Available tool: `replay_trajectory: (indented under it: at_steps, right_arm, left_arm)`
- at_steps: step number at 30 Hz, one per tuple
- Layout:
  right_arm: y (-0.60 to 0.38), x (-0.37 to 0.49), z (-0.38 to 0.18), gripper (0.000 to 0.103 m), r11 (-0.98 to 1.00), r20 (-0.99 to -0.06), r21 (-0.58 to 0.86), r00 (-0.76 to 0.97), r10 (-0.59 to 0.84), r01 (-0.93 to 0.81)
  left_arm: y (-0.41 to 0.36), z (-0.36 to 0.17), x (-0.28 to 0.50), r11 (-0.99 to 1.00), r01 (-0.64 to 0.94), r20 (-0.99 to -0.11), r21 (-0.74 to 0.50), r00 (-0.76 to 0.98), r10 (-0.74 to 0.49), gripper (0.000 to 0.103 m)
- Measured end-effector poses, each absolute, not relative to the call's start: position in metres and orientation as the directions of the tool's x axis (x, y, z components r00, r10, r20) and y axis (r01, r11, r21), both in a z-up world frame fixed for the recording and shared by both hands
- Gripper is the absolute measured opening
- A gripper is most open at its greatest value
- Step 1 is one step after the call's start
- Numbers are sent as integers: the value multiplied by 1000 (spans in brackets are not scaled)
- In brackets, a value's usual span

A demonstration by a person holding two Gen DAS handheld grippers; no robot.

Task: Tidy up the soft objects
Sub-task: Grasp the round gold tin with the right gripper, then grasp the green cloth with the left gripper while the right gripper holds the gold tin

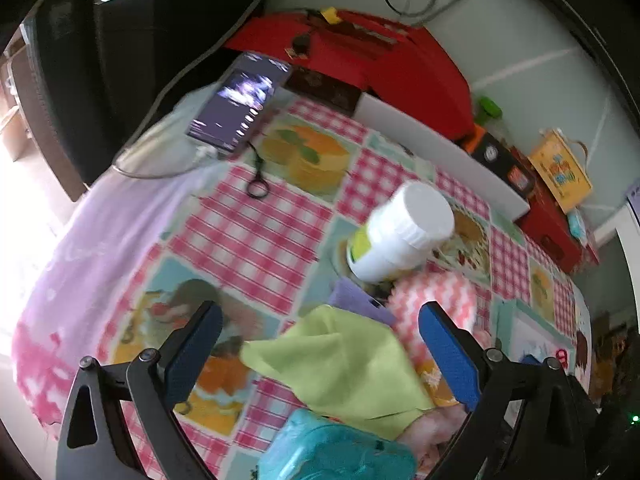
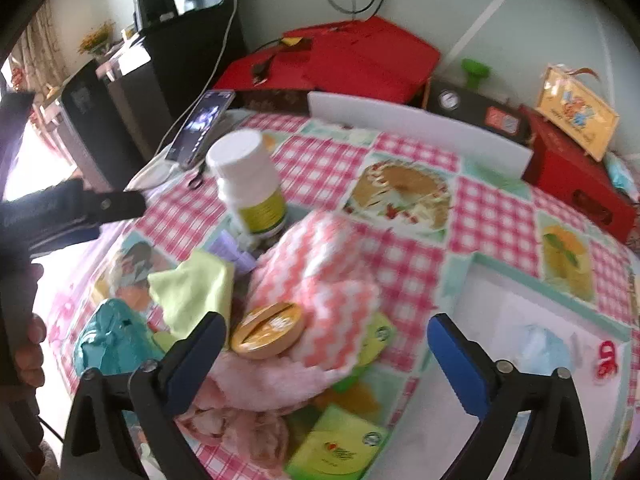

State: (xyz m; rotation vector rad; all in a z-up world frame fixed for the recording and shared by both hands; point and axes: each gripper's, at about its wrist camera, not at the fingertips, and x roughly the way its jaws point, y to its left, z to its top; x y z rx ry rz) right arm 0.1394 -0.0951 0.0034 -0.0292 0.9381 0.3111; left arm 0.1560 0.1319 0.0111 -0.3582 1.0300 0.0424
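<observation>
- Soft objects sit in one heap on the checked surface (image 2: 404, 256): pink-and-white chevron cloth (image 2: 320, 264), green cloth (image 1: 344, 364), fluffy pink piece (image 2: 256, 388), teal bundle (image 1: 332, 452). Landmark: white bottle (image 2: 250, 180), upright at the far edge of the heap.
- Left hand-held gripper (image 1: 320, 356): jaws wide, nothing gripped; green cloth lies between them, on the near side of the bottle.
- Right hand-held gripper (image 2: 328, 356): jaws wide, empty, over the chevron cloth on the near side of the bottle.
- Risk: round yellow tin (image 2: 267, 336) rests on the heap, near side of the bottle, touching the chevron cloth. Pulling that cloth would likely tip the tin off.
- Risk: bottle stands just beside the chevron cloth; a dragged fold could topple it. Whether a fold lies under its base, cannot tell.
- Risk: cloths overlap, so one pinch may lift two layers.
- Risk: green packets (image 2: 340, 448), nearer than the heap from the bottle, partly under the fluffy piece; may get dragged along.
- Frames blurred; edges uncertain.
</observation>
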Motion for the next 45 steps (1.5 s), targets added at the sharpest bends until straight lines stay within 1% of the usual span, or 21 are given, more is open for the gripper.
replay_trajectory:
  at_steps: [2,4,6,8,9,11,13,16,19,23,27,34,43,45]
  right_arm:
    - [-93,140,-2,85,951,-807,121,530,261,-283]
    - [-91,140,-4,83,947,-812,130,517,271,-293]
    - [-86,140,-6,78,939,-813,136,506,287,-315]
    - [-81,139,-7,71,929,-814,145,493,307,-339]
    - [-79,139,-8,69,925,-815,151,486,316,-349]
    - [-76,140,-11,61,922,-820,154,474,320,-356]
    - [-75,141,-15,57,921,-824,161,466,324,-355]
    - [-76,143,-18,56,921,-824,175,460,331,-349]
    - [-76,144,-18,51,918,-824,180,455,337,-353]
    - [-75,144,-18,48,915,-824,180,453,341,-360]
    - [-76,143,-18,47,914,-822,186,452,346,-361]
    - [-80,143,-17,43,908,-814,220,445,372,-357]
    - [-90,143,-14,40,900,-800,262,444,404,-348]
    - [-90,143,-14,39,900,-802,260,442,403,-350]
  left_arm:
    - [127,6,160,943,-188,-854,-275,499,-149,98]
    - [124,3,161,945,-177,-858,-274,489,-157,98]
    - [122,1,162,944,-179,-862,-279,480,-163,98]
    - [122,-3,164,939,-181,-866,-291,466,-179,98]
    - [122,-5,164,940,-181,-871,-290,458,-181,98]
    - [119,-8,165,944,-181,-879,-274,445,-170,98]
    - [117,-8,166,947,-176,-882,-268,441,-168,98]
    - [115,-9,167,948,-168,-884,-269,435,-173,98]
    - [112,-11,169,952,-160,-889,-261,425,-172,98]
    - [108,-13,171,956,-152,-893,-252,417,-169,98]
    - [104,-13,172,959,-142,-895,-245,413,-168,98]
    - [101,-15,174,960,-138,-898,-245,404,-171,98]
    - [94,-18,179,964,-128,-906,-235,389,-169,97]
    - [89,-19,180,968,-117,-911,-222,380,-163,95]
